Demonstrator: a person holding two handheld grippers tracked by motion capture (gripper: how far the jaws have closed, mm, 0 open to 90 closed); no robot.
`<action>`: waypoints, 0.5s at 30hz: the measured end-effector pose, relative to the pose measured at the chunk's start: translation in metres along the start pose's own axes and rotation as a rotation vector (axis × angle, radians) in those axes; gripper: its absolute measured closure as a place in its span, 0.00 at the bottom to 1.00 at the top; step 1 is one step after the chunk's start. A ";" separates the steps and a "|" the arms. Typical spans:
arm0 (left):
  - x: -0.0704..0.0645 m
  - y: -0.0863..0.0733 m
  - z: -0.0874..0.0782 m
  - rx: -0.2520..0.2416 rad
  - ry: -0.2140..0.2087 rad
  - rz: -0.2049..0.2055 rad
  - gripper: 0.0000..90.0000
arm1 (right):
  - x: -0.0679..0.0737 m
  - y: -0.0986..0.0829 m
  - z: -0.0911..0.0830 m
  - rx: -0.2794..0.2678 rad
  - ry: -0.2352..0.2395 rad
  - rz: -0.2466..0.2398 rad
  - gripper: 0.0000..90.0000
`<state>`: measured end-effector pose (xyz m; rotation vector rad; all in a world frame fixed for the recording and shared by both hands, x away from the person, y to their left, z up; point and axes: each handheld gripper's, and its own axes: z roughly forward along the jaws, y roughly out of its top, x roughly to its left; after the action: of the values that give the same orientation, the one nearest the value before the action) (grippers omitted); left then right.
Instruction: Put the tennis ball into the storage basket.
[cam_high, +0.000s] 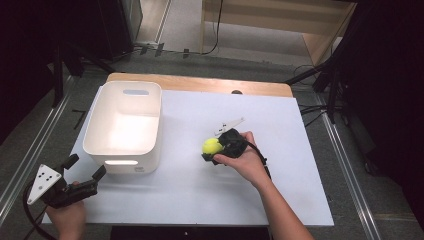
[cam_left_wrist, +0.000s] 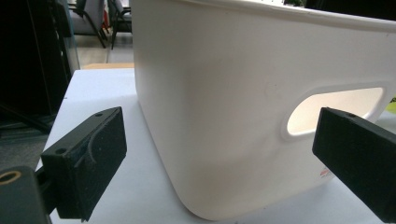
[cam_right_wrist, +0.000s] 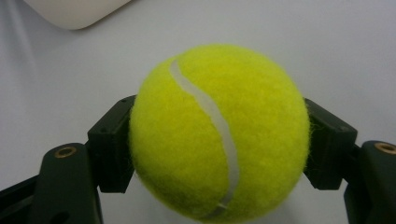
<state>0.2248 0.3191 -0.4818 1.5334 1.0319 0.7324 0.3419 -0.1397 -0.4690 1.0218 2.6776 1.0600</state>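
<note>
White table (cam_high: 200, 200) carries a white bin (cam_high: 123, 125) at the left. Right gripper (cam_high: 212, 150) pinches the tennis ball (cam_high: 211, 145) near the middle; left gripper (cam_high: 85, 172) waits with jaws spread. Probably the carrying step: next, lift it over the bin and release.

black two-jaw tongs (cam_high: 86, 171), brass-ringed screw holes, grey dotted triangular plate, trailing black cable, seemingly bare forearms
</note>
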 end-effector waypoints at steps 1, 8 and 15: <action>0.000 0.000 0.000 0.000 0.000 -0.001 0.03 | 0.000 0.001 0.000 0.001 0.002 -0.011 0.26; 0.000 0.000 0.000 -0.001 -0.001 0.000 0.03 | 0.002 0.004 0.000 -0.003 0.004 -0.014 0.27; 0.000 0.000 0.000 -0.001 -0.001 0.000 0.03 | 0.001 0.006 0.000 -0.005 0.013 -0.021 0.27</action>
<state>0.2248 0.3193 -0.4819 1.5332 1.0308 0.7317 0.3441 -0.1356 -0.4652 0.9868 2.6884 1.0731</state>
